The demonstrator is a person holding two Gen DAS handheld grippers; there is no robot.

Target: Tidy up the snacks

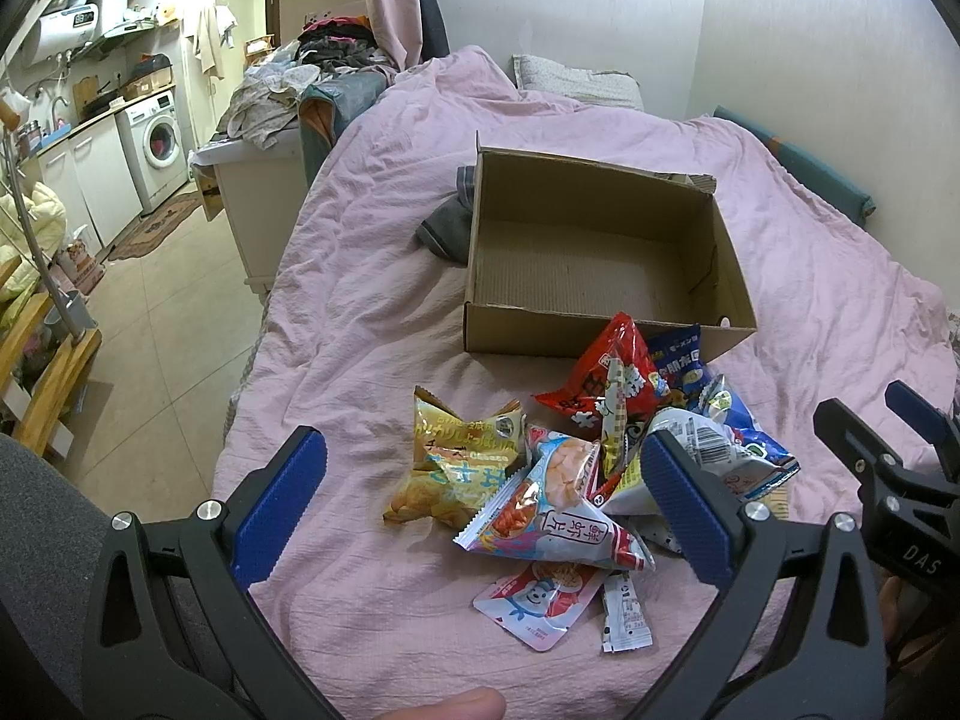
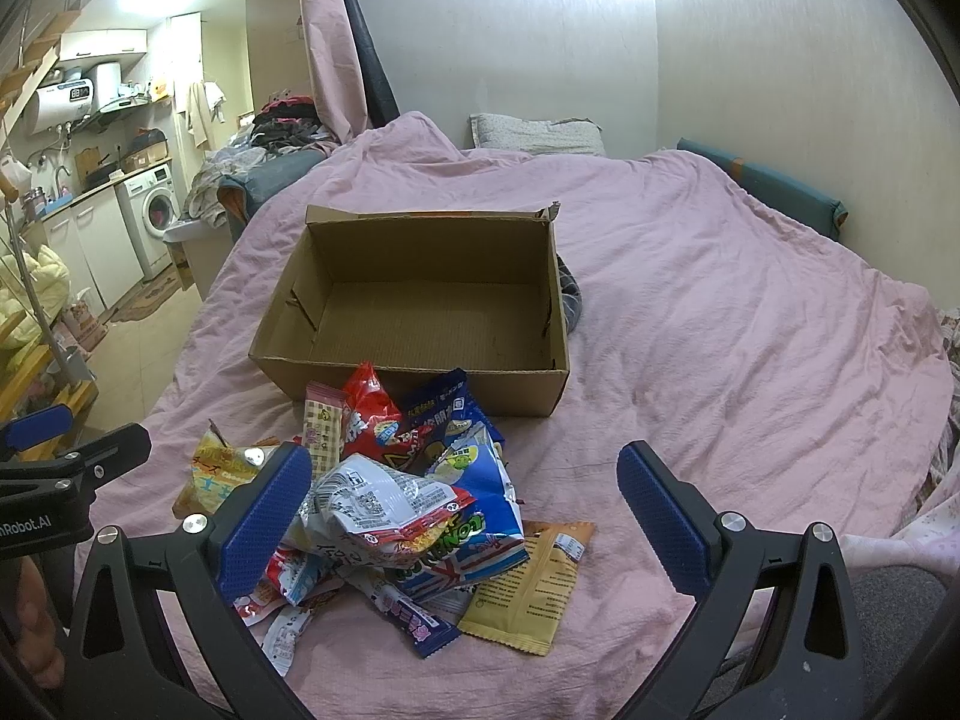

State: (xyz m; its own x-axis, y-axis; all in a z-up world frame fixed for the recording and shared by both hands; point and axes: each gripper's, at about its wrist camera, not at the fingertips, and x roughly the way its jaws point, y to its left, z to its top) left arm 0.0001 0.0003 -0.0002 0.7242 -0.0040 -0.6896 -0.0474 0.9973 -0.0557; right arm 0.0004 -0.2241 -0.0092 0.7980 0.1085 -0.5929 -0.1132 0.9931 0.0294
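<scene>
snack pile [image 1: 576, 468] between spread fingers [image 1: 282, 504] (untouched)

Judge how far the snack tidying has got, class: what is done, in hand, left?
Done: nothing; the cardboard box is empty. In hand: nothing; left tool and right tool are open above the snack pile. Left: every packet on the bed.

Both tools share one build. The left claw [image 1: 483, 498] has black plastic arms with triangular cut-outs, silver round screws and ribbed blue pads [image 1: 282, 501]. The right claw [image 2: 465, 516] matches it, its fingers [image 2: 663, 516] blue-faced too. White lettering marks each black body.
</scene>
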